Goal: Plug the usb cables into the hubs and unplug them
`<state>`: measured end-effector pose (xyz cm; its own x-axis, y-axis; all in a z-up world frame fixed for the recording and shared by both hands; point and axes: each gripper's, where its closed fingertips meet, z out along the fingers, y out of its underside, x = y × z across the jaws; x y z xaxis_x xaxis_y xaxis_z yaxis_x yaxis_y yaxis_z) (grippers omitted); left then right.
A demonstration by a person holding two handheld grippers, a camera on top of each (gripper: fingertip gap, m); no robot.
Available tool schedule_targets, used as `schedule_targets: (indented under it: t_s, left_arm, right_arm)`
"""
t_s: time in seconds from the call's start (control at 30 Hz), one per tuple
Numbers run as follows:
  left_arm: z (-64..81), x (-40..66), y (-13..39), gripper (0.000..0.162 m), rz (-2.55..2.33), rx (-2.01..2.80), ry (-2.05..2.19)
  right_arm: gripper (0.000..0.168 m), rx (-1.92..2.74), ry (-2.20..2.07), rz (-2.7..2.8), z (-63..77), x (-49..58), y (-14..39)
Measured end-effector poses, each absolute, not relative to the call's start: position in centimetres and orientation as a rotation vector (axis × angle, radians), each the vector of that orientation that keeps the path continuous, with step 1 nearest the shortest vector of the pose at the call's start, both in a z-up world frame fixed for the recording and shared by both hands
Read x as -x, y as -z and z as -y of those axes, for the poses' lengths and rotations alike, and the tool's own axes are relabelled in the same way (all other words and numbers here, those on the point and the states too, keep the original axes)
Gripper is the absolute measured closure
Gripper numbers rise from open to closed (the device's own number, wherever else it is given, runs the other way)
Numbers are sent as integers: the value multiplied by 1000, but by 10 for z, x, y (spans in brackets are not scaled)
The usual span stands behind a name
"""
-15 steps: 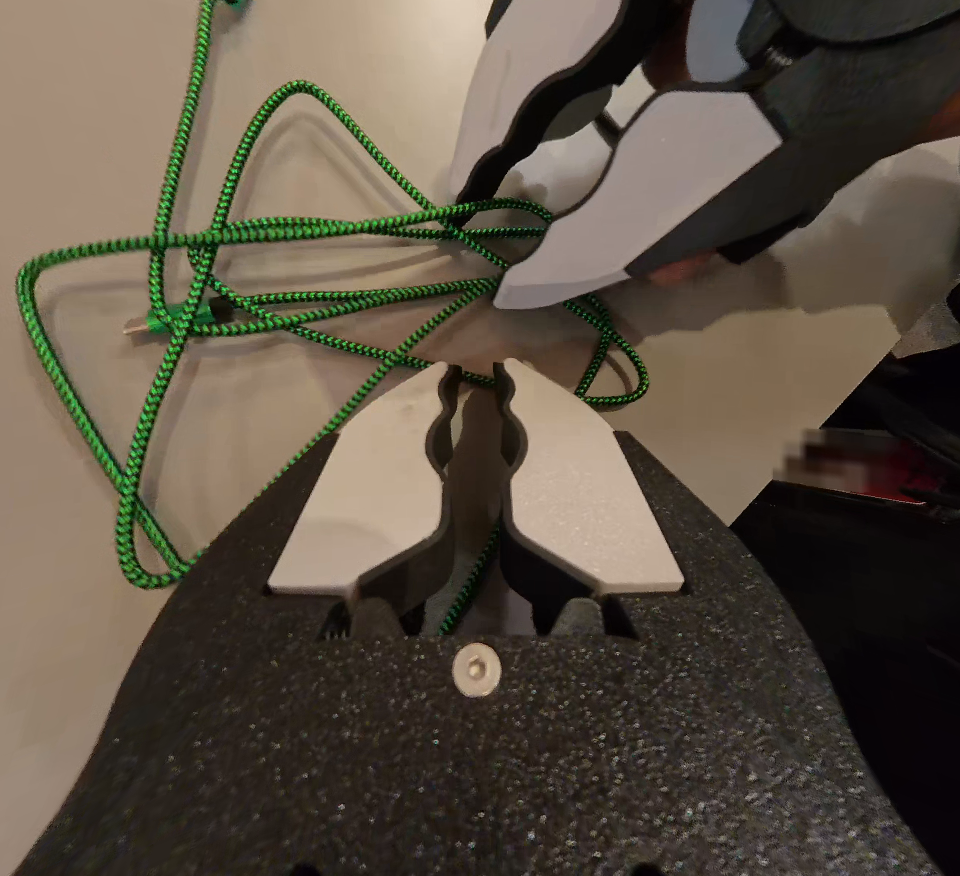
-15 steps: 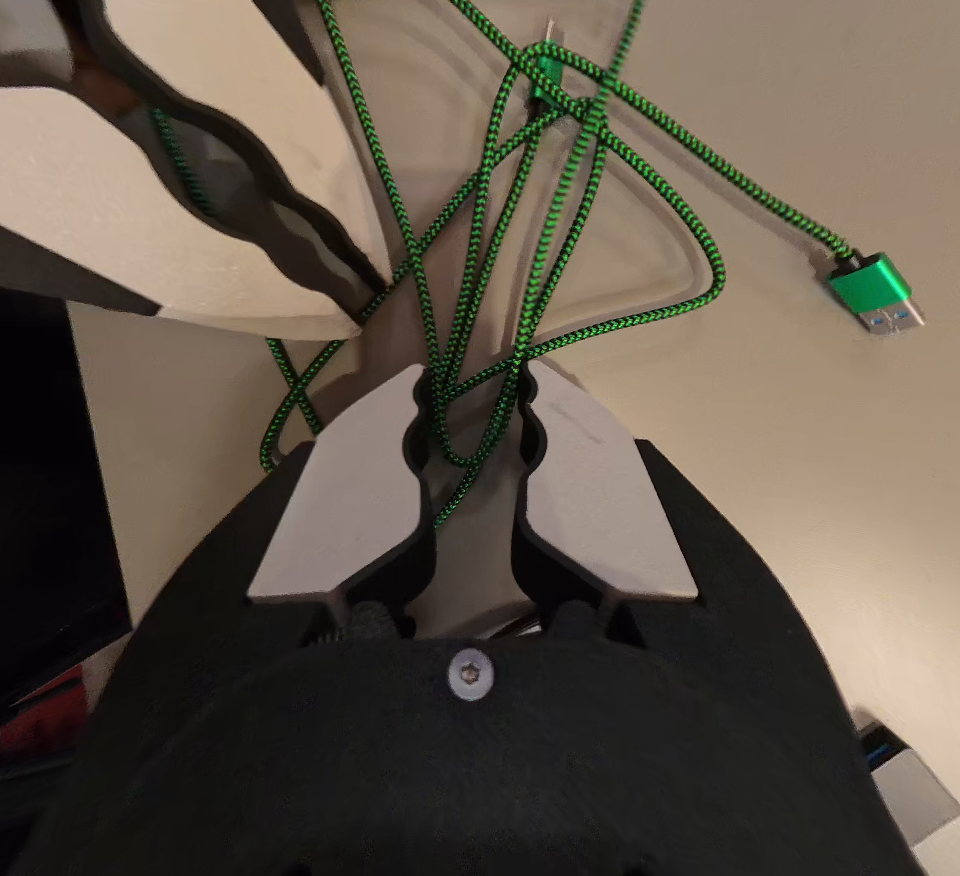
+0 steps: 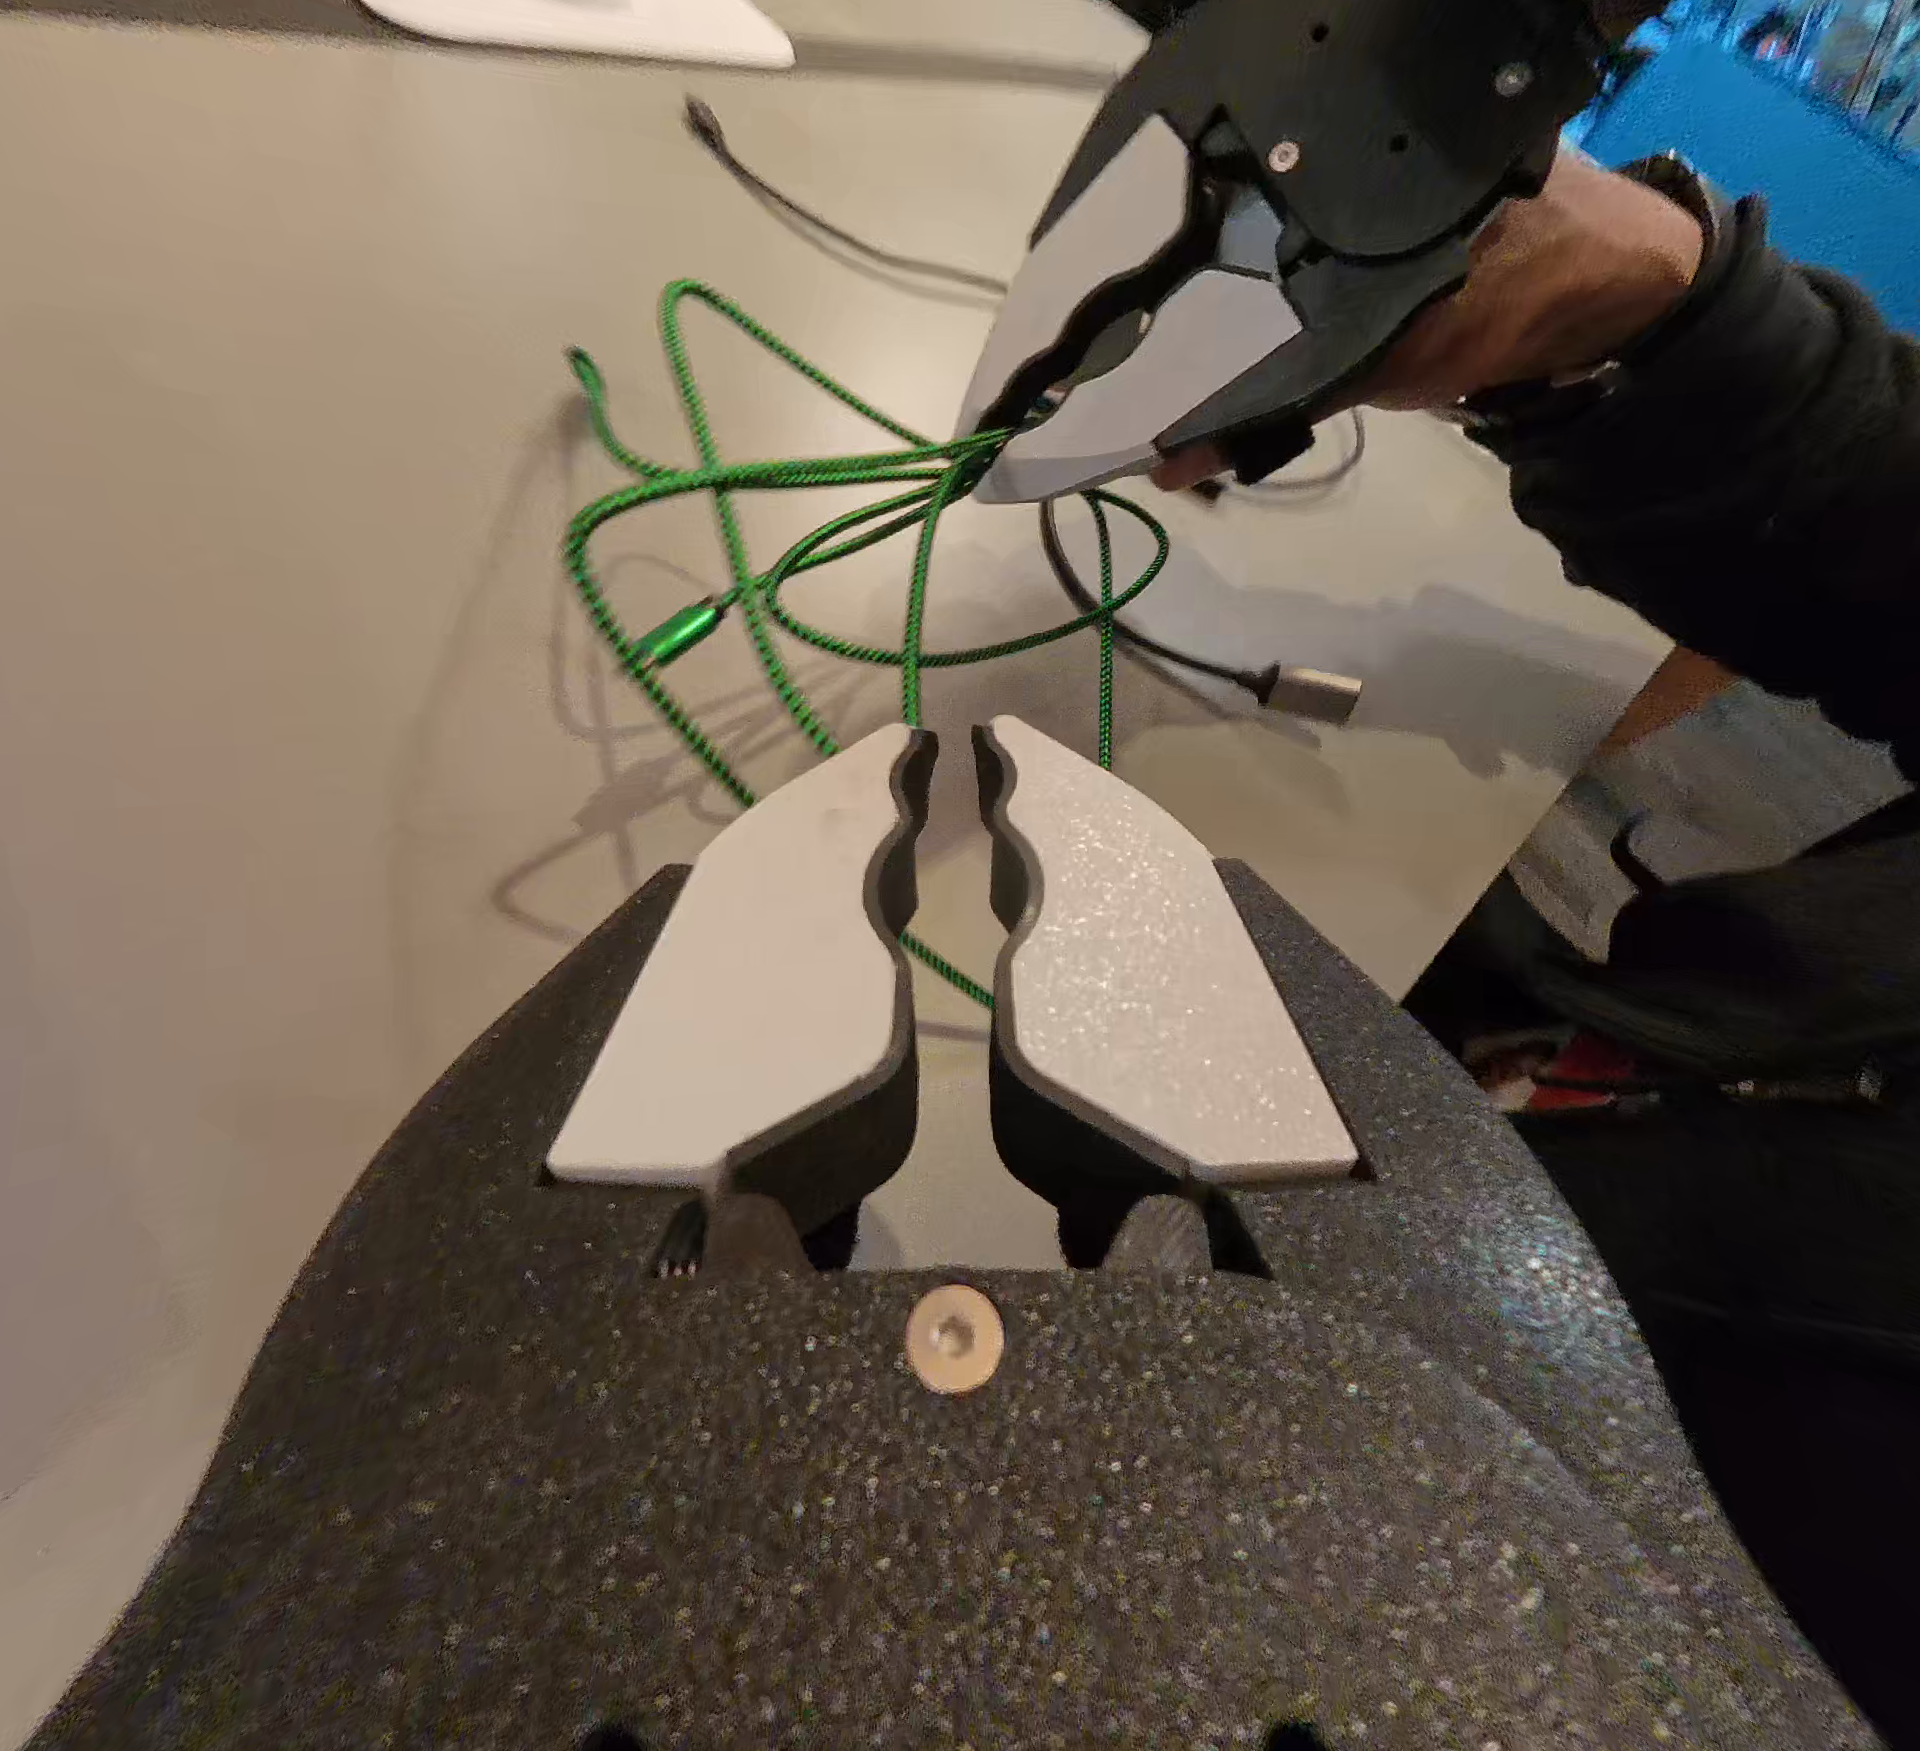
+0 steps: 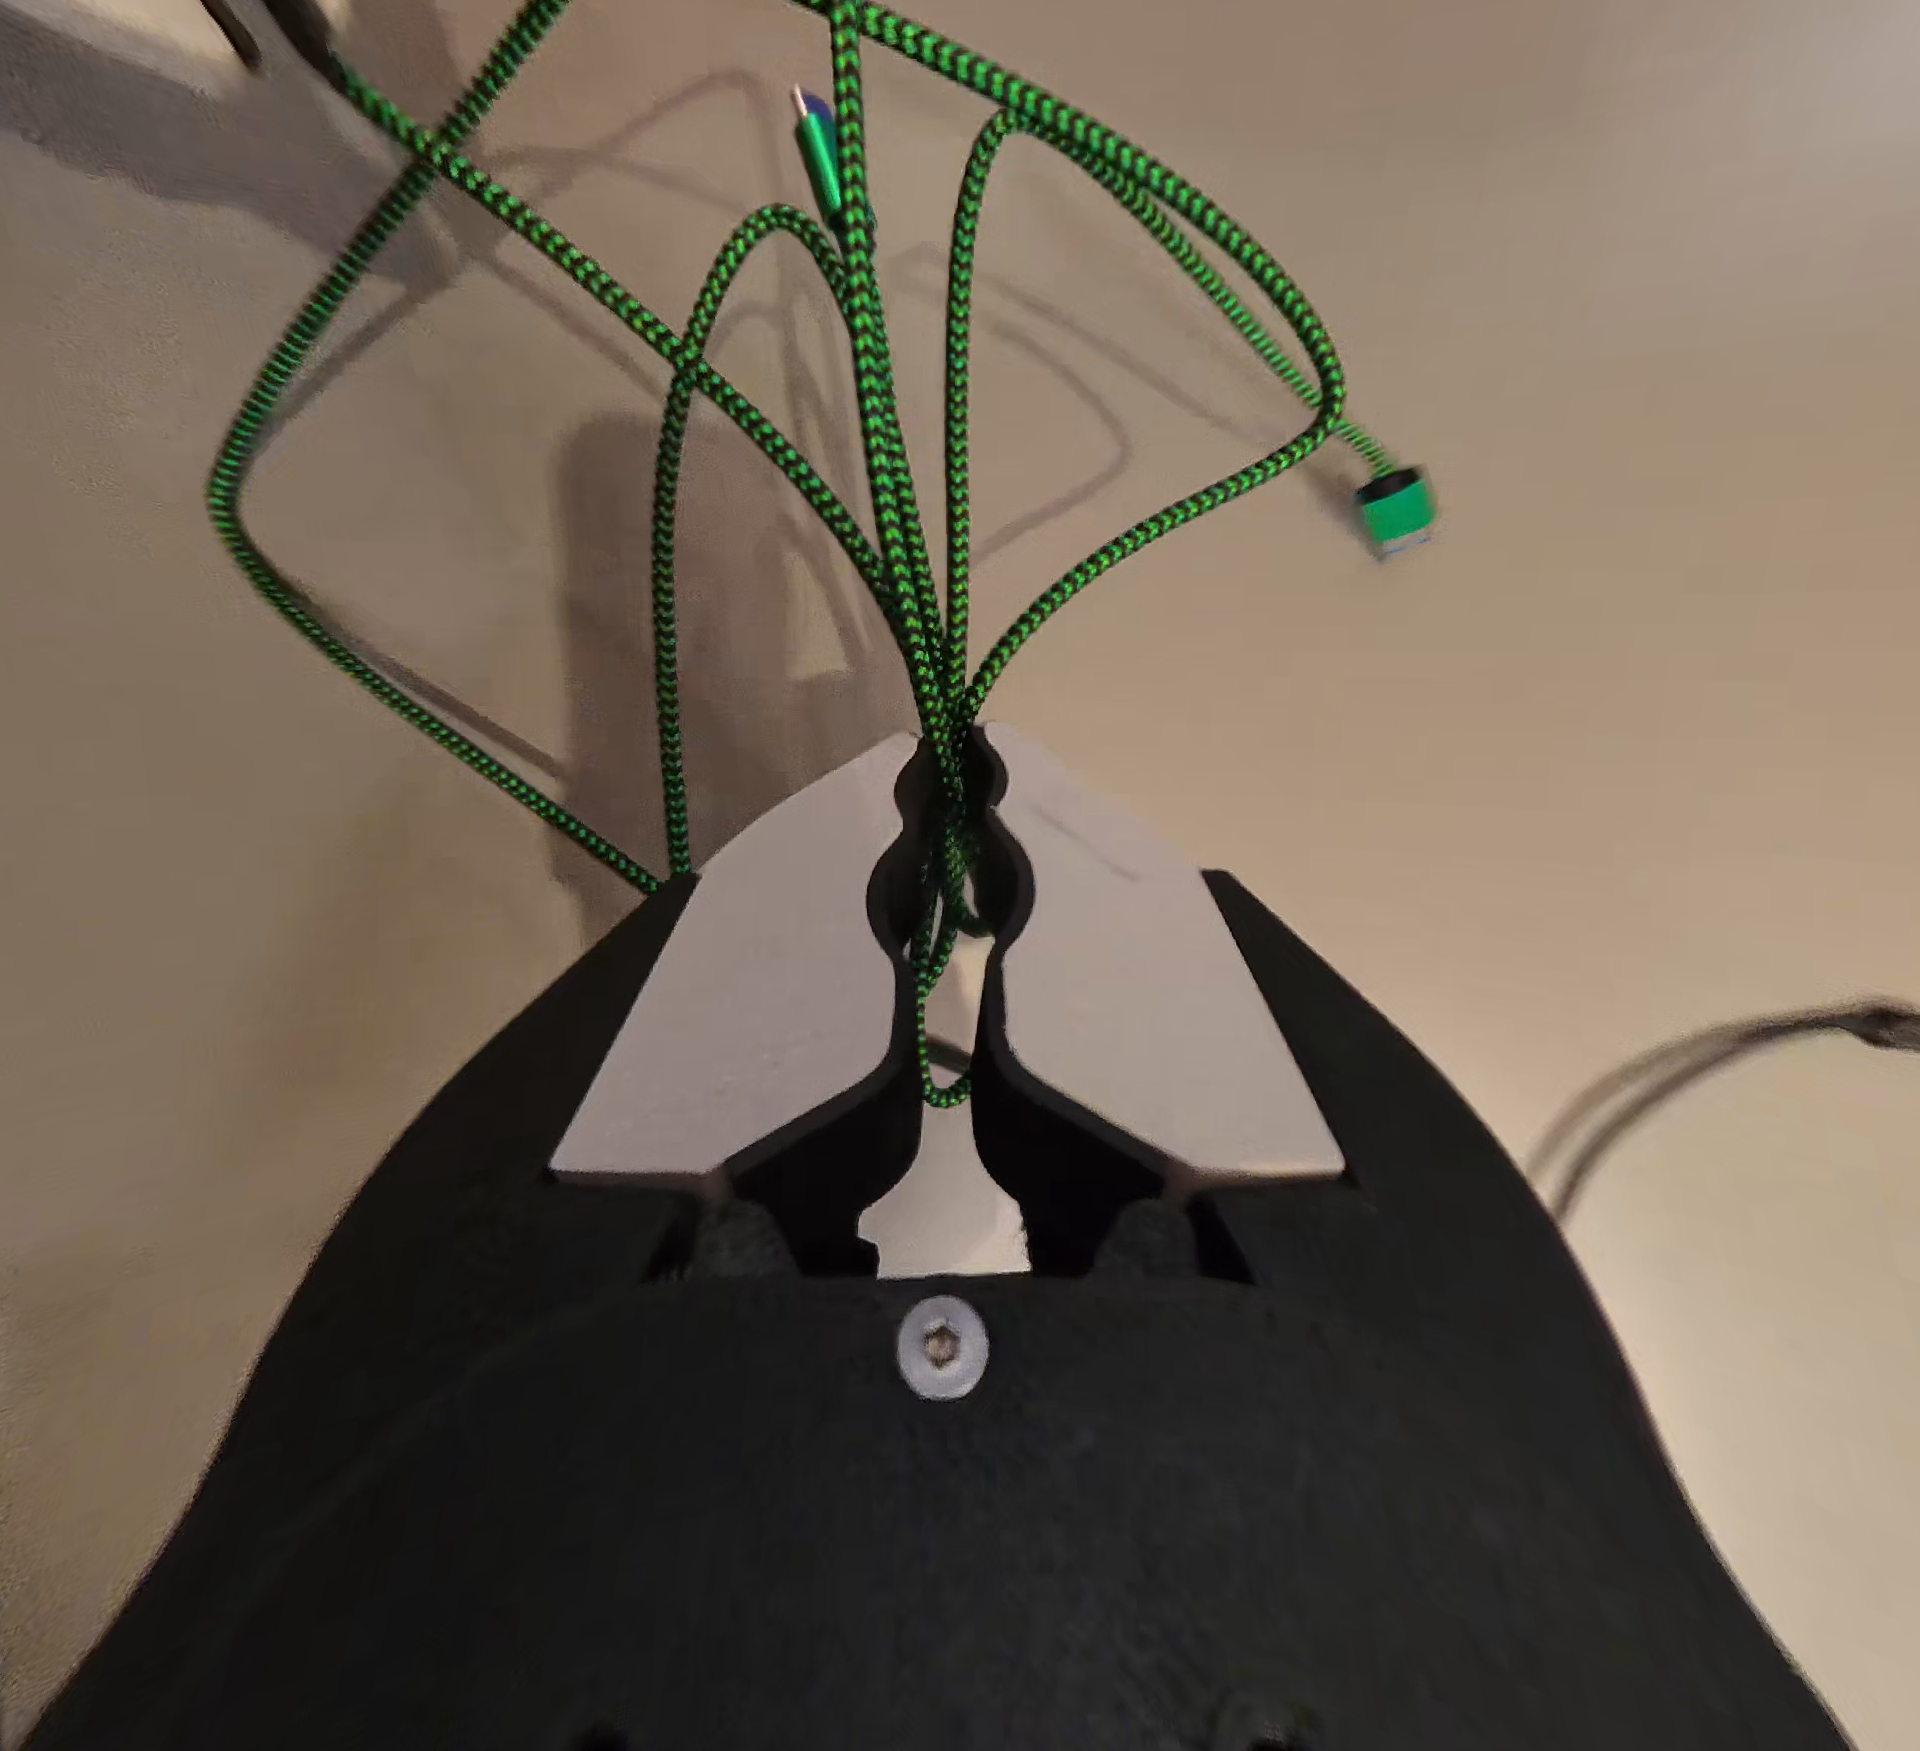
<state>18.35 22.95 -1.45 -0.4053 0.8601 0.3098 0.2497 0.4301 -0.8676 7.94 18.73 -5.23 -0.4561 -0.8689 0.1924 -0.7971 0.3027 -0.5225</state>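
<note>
Right gripper (image 4: 954,745) clamped, raised, left gripper (image 3: 954,745) slightly parted, empty

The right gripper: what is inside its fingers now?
Several strands of the green cable are bunched inside the right gripper, one loop hanging behind the tips. The fingers cover how many strands. Both plugs hang outside.

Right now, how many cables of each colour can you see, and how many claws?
Green cable: 1, bunched in the right claw
Grey cable: 1, lying on the table
Claws: 2, counting the left claw
Total: 4
</note>
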Motion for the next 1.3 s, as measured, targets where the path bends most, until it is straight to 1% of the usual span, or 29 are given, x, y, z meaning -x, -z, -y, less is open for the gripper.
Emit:
schedule_targets:
  t_s: [0.03, 0.2, 0.43, 0.5, 0.67, 0.77, 0.87, 1.07, 1.2, 1.3]
  left_arm:
    - [-224, -187, 9, 154, 1873, 910, -999]
    - [-192, -198, 4, 153, 1863, 811, -1067]
    - [-175, -168, 35, 153, 1838, 881, -1003]
    - [-181, -156, 45, 150, 1830, 910, -894]
    - [-189, -144, 46, 150, 1778, 976, -835]
    - [-190, -143, 44, 150, 1758, 980, -828]
    - [-190, -144, 43, 151, 1751, 969, -835]
    - [-191, -142, 45, 151, 1764, 988, -826]
    - [-192, -141, 48, 151, 1784, 1013, -829]
    - [-192, -140, 49, 151, 1796, 1022, -827]
  right_arm:
    - [165, 1564, 901, -2440, -182, -73, 42]
    - [166, 1547, 1101, -2489, -169, -30, -23]
    - [165, 1428, 1349, -2629, -199, 73, -112]
    - [166, 1397, 1379, -2642, -224, 103, -132]
    - [165, 1262, 1421, -2777, -297, 189, -171]
    - [165, 1132, 1442, -2941, -339, 249, -182]
    - [165, 970, 1428, -3051, -370, 297, -169]
    - [165, 728, 1331, -3219, -394, 382, -104]
    - [165, 776, 1055, -3307, -399, 420, -41]
    - [165, 901, 851, -3306, -400, 435, 8]
